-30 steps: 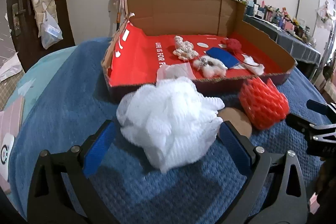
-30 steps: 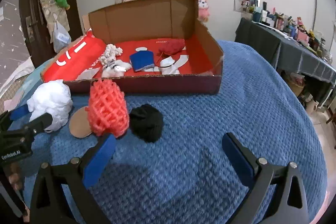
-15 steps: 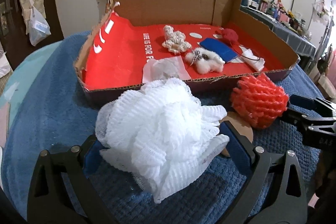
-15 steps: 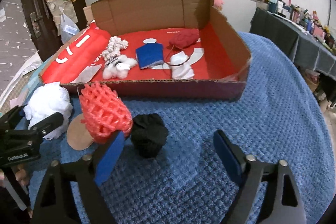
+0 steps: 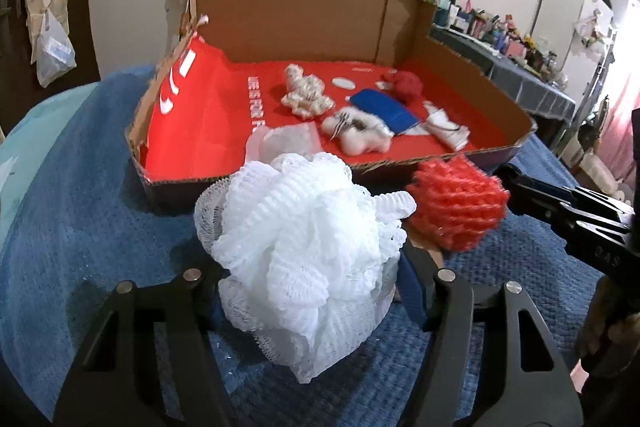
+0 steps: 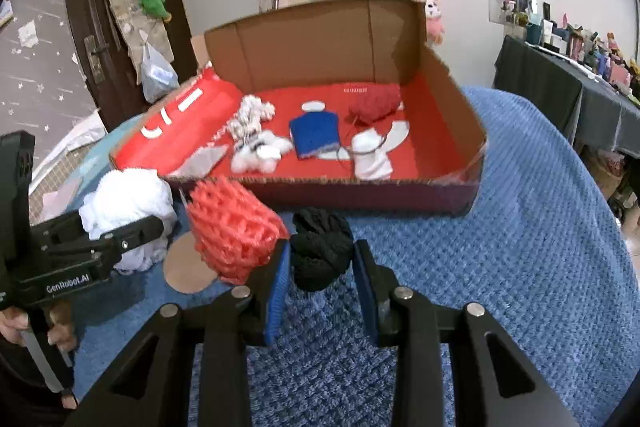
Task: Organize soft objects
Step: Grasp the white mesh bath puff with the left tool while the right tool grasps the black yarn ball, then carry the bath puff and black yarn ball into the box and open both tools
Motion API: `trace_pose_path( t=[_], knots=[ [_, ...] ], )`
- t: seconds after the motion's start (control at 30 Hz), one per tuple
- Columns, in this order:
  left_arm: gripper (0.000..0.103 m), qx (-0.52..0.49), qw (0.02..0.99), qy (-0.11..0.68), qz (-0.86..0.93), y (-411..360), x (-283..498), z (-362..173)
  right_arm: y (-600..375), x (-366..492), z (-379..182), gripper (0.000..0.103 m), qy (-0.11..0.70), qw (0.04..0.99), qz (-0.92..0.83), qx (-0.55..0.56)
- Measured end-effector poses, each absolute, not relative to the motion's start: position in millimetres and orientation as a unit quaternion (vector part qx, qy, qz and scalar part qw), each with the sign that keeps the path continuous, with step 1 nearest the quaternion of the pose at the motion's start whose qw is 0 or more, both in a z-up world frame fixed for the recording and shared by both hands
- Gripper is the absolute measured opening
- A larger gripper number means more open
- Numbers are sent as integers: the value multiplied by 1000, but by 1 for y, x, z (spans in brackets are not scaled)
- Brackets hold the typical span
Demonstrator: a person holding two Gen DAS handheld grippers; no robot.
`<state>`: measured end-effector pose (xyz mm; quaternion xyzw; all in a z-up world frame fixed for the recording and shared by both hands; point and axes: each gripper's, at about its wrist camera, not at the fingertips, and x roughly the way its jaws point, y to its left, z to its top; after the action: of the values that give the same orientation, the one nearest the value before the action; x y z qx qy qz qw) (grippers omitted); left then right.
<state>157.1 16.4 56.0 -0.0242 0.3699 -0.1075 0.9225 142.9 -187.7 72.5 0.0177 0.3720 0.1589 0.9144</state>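
A white mesh pouf (image 5: 304,247) lies on the blue blanket in front of the cardboard box (image 5: 304,15). My left gripper (image 5: 308,267) has its jaws closing on the pouf, which bulges over both fingers; the left pad is hidden. In the right wrist view a black yarn ball (image 6: 320,251) sits between the blue pads of my right gripper (image 6: 322,251), whose jaws are closing and touch it on both sides. A red foam net (image 6: 236,227) stands just left of the ball, against the left finger.
The box (image 6: 320,43) has a red floor and holds several soft pieces: a blue knit (image 6: 316,135), red yarn (image 6: 376,103), white cloths. A round cardboard disc (image 6: 184,267) lies under the net. A cluttered dark table (image 6: 568,87) stands at the right.
Both pairs of jaws have come in from wide open: the left onto the white pouf, the right around the black yarn ball. Both grippers edged closer to their objects.
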Motion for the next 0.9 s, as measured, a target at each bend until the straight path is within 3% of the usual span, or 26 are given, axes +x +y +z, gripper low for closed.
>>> trace_pose_path(
  t=[0.9],
  knots=[
    [64, -12, 937, 329, -117, 24, 160, 99, -189, 138, 102, 34, 340, 923, 179, 26]
  ],
)
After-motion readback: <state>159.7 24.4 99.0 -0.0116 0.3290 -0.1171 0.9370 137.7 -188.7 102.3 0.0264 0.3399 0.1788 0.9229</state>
